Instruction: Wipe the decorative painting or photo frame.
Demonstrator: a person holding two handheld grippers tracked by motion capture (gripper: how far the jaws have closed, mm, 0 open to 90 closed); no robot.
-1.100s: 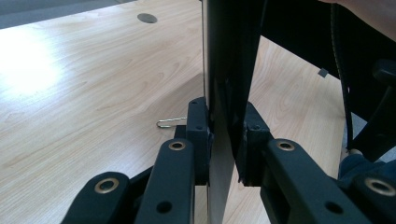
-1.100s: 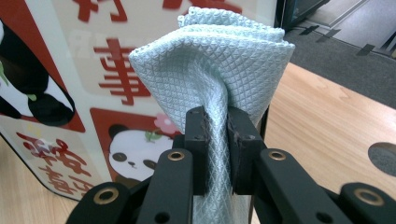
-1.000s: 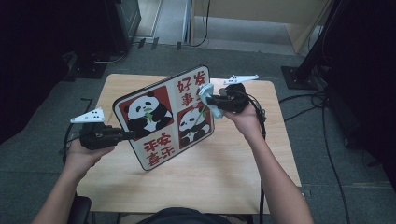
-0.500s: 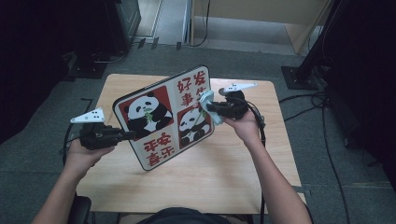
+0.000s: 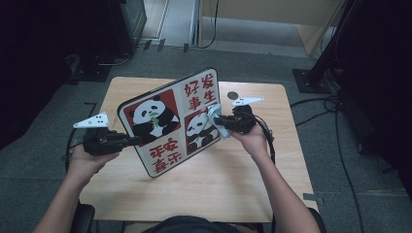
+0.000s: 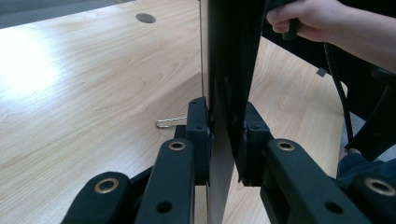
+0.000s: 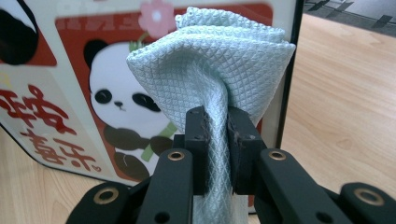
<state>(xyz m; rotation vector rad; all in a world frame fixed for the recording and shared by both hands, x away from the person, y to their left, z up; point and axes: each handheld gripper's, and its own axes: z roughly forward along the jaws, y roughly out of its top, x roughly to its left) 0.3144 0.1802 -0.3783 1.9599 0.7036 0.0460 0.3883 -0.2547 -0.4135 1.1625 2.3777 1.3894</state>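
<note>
Looking down from the high view: person seated at bottom centre, forearms coming up onto a light wooden table [image 5: 204, 194]. Left gripper [image 5: 130, 141] sits at centre left of frame, jaws clamped on the left edge of a panda sign board [image 5: 170, 121]. Board is held up off the table, tilted, printed face toward the camera: two panda panels, red Chinese characters on white and white on red. Right gripper [image 5: 219, 119] is right of centre, pinching a pale green cloth [image 5: 216, 121] that presses against the board's right-hand panda panel. Grey three-cornered plates ride on top of both grippers. Small dark grommet hole [image 5: 233, 94] in the tabletop just beyond the right gripper. Grey carpet around the table, cables [image 5: 340, 145] trailing at right.

Left gripper view: own jaws rise from the bottom, closed tight on the board's edge [image 6: 224, 93], seen edge-on as a dark vertical slab at centre. Thin wire clip [image 6: 170, 122] lies on the table just left of the jaws. Grommet hole [image 6: 145, 17] at upper left. The right hand [image 6: 303, 18] shows at upper right.

Right gripper view: jaws closed on the cloth [image 7: 210, 65], diamond-weave microfibre, bunched into a wad above the pads. Wad sits right in front of the board's panda print [image 7: 116, 102]; actual contact can't be confirmed from this angle. Bare tabletop at right of frame.
</note>
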